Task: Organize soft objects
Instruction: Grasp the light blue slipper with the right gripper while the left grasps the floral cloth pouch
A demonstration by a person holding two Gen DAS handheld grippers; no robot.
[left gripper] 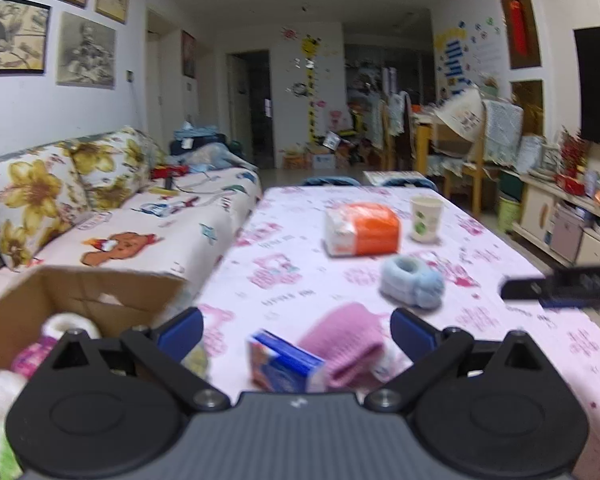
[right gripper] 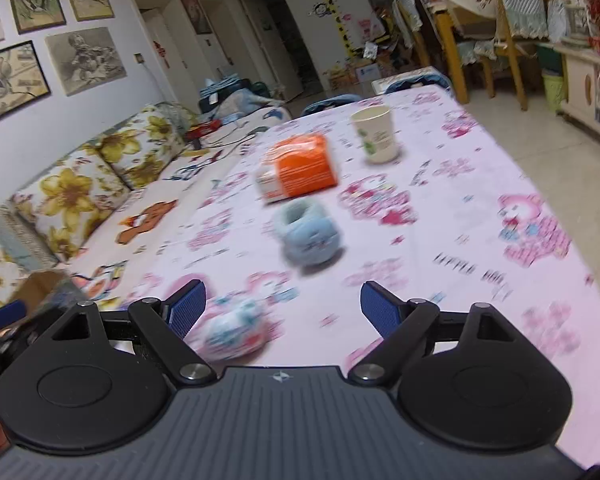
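My left gripper (left gripper: 298, 330) is open above the near table edge, with a blue carton (left gripper: 284, 366) and a pink knitted piece (left gripper: 347, 344) lying between its fingers, not gripped. A light blue plush slipper (left gripper: 413, 282) lies beyond. My right gripper (right gripper: 276, 308) is open and empty; a blurred blue-white soft ball (right gripper: 236, 334) lies by its left finger, and the blue slipper (right gripper: 309, 234) lies ahead. The right gripper's finger shows in the left wrist view (left gripper: 559, 282). A cardboard box (left gripper: 80, 300) at left holds several soft items.
An orange tissue pack (left gripper: 361, 230) and a paper cup (left gripper: 425, 218) stand farther back on the pink tablecloth (left gripper: 284, 272). A floral sofa (left gripper: 100, 208) runs along the left. Chairs and a cabinet stand at the right.
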